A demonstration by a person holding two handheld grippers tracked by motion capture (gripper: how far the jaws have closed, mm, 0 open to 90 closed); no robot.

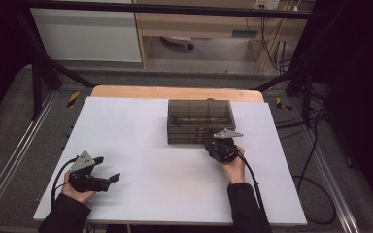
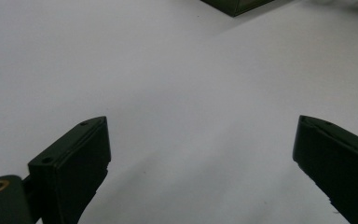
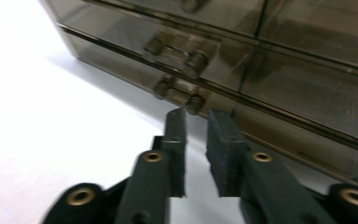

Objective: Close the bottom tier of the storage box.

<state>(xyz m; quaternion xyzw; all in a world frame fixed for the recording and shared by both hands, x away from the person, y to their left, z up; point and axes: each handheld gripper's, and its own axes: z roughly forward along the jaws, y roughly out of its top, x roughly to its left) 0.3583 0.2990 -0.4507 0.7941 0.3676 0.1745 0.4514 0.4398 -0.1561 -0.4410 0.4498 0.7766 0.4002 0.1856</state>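
While the right gripper (image 3: 196, 116), jaws narrowly parted and empty, noses at the lowest handle (image 3: 179, 94) of the smoky plastic drawer box (image 1: 200, 121) mid-table, the left gripper (image 1: 108, 170) waits wide open well left of it; the box looks light, rigid, slippery, best pulled by that small handle.

A white table (image 1: 141, 145) stood in the middle, with a wooden edge (image 1: 175, 92) showing along its 12 o'clock side. Grey carpet (image 1: 9, 126) lay at 9 o'clock, and black cables (image 1: 315, 160) trailed over the floor at 3 o'clock.
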